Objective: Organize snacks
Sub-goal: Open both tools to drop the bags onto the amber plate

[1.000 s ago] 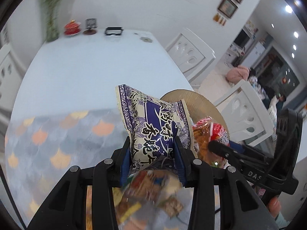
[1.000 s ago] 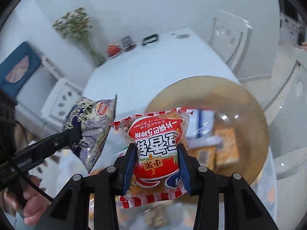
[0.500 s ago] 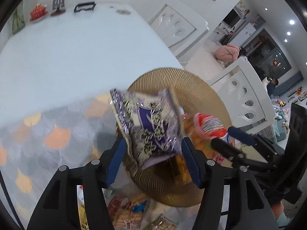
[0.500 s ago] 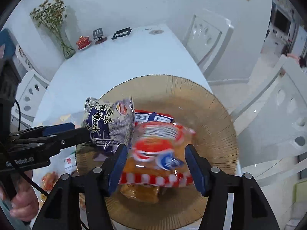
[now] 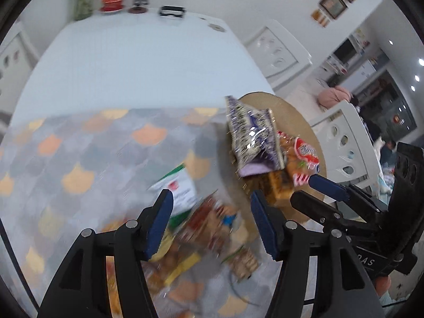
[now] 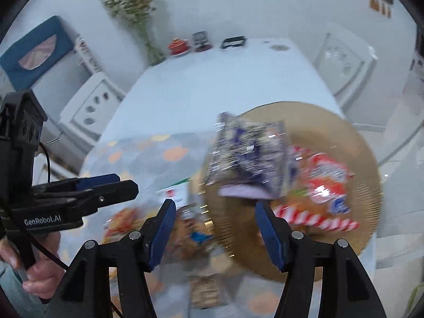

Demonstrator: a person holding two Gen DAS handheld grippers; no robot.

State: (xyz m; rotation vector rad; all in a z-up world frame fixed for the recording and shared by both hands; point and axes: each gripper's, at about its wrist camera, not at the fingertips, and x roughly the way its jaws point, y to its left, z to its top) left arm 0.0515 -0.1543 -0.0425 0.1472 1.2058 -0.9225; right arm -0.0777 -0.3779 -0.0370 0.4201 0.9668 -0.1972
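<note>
- The left tongs (image 5: pixel 210 224) stand open with nothing between the blue pads; a blurred heap of loose snack packets (image 5: pixel 212 228) lies on the table under and beyond them.
- The right tongs (image 6: pixel 214 228) are open too and hold nothing; the rim of the plate and more blurred packets show through the gap.
- The purple snack bag (image 5: pixel 251 140) lies ahead of the left tongs and off to their right, well clear of the pads, at the near-left edge of the woven plate (image 5: pixel 304 122).
- From the right wrist view the same purple snack bag (image 6: pixel 246 159) sits just beyond the tongs' tips, overlapping the plate's left rim (image 6: pixel 331 116).
- The red snack bag (image 6: pixel 323 185) lies just right of the purple one on the plate, apart from the right pad (its striped edge is nearest that pad).
- On the plate: the purple bag, the red bag and an orange packet (image 5: pixel 278 185) partly under them.
- The purple bag's long axis runs from the plate's near edge away toward the far table, tilted a little; motion blur hides which end is its top.
- The red bag lies slantwise, striped end toward the tongs.
- A patterned cloth (image 5: pixel 92 145) covers the near part of the white table (image 5: pixel 132 61).
- A hand (image 6: pixel 34 273) grips the left tongs' handle.
</note>
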